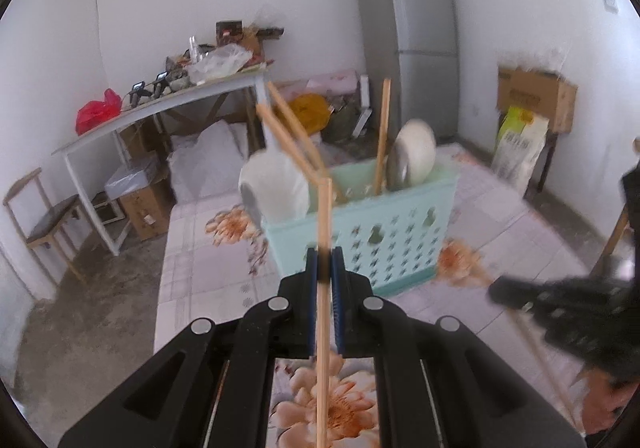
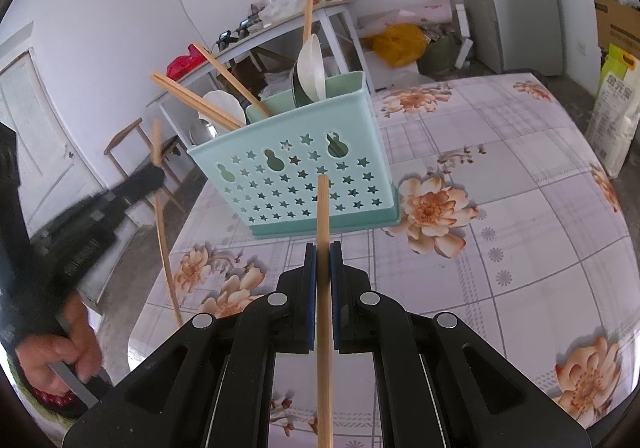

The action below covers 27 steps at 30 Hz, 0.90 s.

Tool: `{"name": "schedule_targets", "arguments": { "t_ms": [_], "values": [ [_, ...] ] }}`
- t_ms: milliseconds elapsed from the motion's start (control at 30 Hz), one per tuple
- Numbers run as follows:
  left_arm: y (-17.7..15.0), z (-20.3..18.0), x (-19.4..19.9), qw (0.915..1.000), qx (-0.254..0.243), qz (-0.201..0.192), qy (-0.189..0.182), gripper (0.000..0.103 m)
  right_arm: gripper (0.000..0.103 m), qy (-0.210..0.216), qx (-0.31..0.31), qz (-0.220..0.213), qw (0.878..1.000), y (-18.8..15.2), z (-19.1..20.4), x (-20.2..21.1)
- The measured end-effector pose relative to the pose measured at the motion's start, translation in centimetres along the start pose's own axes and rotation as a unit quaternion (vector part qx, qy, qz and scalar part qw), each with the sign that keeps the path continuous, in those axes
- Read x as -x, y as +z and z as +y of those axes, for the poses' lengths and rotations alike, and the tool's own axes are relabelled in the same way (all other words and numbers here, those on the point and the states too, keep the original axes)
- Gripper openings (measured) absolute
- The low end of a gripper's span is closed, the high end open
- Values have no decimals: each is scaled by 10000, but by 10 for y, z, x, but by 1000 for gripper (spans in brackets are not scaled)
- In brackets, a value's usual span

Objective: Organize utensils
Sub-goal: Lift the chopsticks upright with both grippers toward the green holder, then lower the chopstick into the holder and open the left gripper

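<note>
- Utensils stood in a mint-green caddy (image 2: 296, 172) with star and gourd cut-outs, set on the flowered tablecloth (image 2: 500, 208) at about 12 o'clock from both grippers.
- Inside the caddy, counted from the right wrist view: one upright chopstick (image 2: 307, 18) at the far end beside a white spoon (image 2: 311, 68); three chopsticks leaning out toward 10 o'clock (image 2: 192, 98); another white spoon (image 2: 224, 106) and a metal spoon (image 2: 202, 130) at the near-left end.
- Two more chopsticks were outside the caddy — one in each gripper.
- Left gripper (image 1: 325, 260) was clamped tight on a chopstick (image 1: 323, 328) that ran straight up between its pads, its tip in front of the caddy's rim.
- Right gripper (image 2: 323, 256) was likewise closed on a chopstick (image 2: 323, 288), its tip just short of the caddy's near wall.
- A hand (image 2: 60, 364) at 8 o'clock in the right wrist view held the left gripper's handle.
</note>
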<state>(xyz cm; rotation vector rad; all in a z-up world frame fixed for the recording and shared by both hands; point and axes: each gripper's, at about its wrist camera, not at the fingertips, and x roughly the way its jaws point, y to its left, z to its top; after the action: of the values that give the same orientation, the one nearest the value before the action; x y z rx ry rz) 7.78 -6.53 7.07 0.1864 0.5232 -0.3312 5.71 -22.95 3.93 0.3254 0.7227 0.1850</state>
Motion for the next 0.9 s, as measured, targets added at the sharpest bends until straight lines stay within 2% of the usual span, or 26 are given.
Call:
{"name": "schedule_targets", "arguments": {
  "t_ms": [167,300,367,467,900],
  "values": [
    [37,16,28,9947,432,-657,-659,6,5,-32,-11,-17,10000,1,0,1],
    [74,27,41,9835,727,-1233,-1104,6,5,-51,-70,8,10000,-1,-2,-2],
    [90,32,43,9772,871,-1517,-1204,6,5,-63,-115,27,9999,-2,-4,-3],
    [109,33,37,9720,986,-1817,-1114,6,5,-69,-166,39,9998,-2,-8,-5],
    [136,32,2,9738,1092,-1864,-716,6,5,22,-432,169,9989,-4,-32,-17]
  ]
}}
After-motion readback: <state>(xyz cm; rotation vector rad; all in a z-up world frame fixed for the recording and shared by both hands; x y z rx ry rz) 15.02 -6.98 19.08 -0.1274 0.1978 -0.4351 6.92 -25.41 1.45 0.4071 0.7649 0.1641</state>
